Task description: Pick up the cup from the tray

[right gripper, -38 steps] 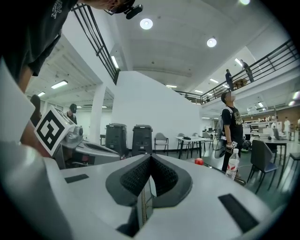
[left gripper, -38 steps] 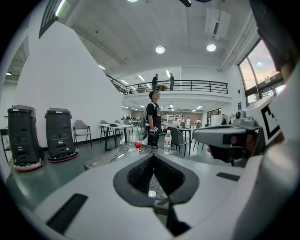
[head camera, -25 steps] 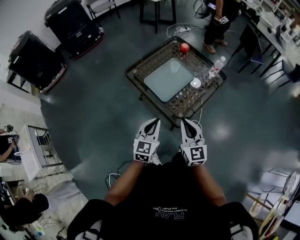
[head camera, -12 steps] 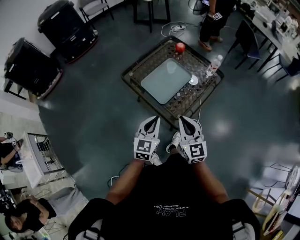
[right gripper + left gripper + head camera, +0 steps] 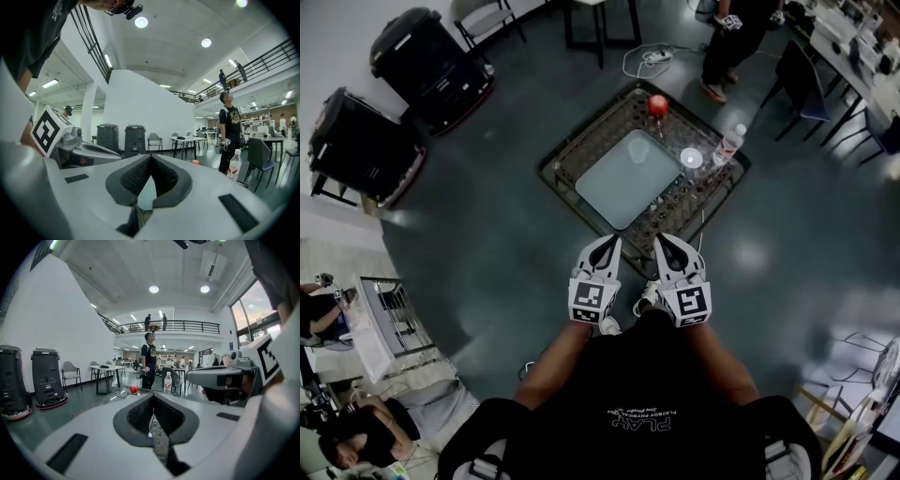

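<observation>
A small white cup (image 5: 691,158) stands by the right corner of a pale rectangular tray (image 5: 619,187) on a low wicker-and-glass table (image 5: 581,150); I cannot tell whether it rests on the tray. My left gripper (image 5: 602,251) and right gripper (image 5: 672,246) are held side by side near the person's body, short of the table's near edge. Both are shut with nothing between the fingers. In the left gripper view, the left gripper (image 5: 152,398) points at the table. The right gripper view shows the right gripper (image 5: 150,160) shut as well. The cup is hidden in both gripper views.
On the table are a red apple (image 5: 657,105) and a clear water bottle (image 5: 727,145). A person (image 5: 736,37) stands beyond the table. Two black machines (image 5: 431,56) stand at the far left, with a chair (image 5: 492,14) and a table (image 5: 600,23) behind.
The table has come a little nearer and shifted left in the head view. Both grippers keep their places side by side and stay shut.
</observation>
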A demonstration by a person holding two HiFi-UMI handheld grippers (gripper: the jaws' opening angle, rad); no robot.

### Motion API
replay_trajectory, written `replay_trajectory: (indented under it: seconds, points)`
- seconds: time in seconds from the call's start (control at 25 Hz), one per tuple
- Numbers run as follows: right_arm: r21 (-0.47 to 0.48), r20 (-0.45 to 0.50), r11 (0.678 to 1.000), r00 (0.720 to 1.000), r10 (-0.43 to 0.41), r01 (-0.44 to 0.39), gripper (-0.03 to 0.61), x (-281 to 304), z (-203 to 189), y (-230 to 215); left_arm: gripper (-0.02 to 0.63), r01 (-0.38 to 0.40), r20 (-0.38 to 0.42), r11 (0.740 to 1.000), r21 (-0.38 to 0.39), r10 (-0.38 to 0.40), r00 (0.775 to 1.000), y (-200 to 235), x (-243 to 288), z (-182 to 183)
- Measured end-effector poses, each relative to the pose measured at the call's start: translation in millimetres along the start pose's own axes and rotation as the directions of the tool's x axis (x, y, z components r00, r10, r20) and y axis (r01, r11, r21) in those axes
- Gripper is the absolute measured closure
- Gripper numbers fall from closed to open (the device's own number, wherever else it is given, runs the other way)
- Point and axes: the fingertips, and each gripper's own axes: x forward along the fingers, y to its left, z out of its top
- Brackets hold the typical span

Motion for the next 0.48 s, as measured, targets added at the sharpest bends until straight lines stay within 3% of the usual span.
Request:
replay_trajectory:
  seconds: [0.48]
  points:
    - [0.040, -0.012, 0.998, 0.998, 0.056, -0.055, 0.572, 51.8, -5.7, -57.4, 0.607, -0.053, -0.015, 0.998, 0.016, 0.053, 0.998, 25.3, 71.3, 21.0]
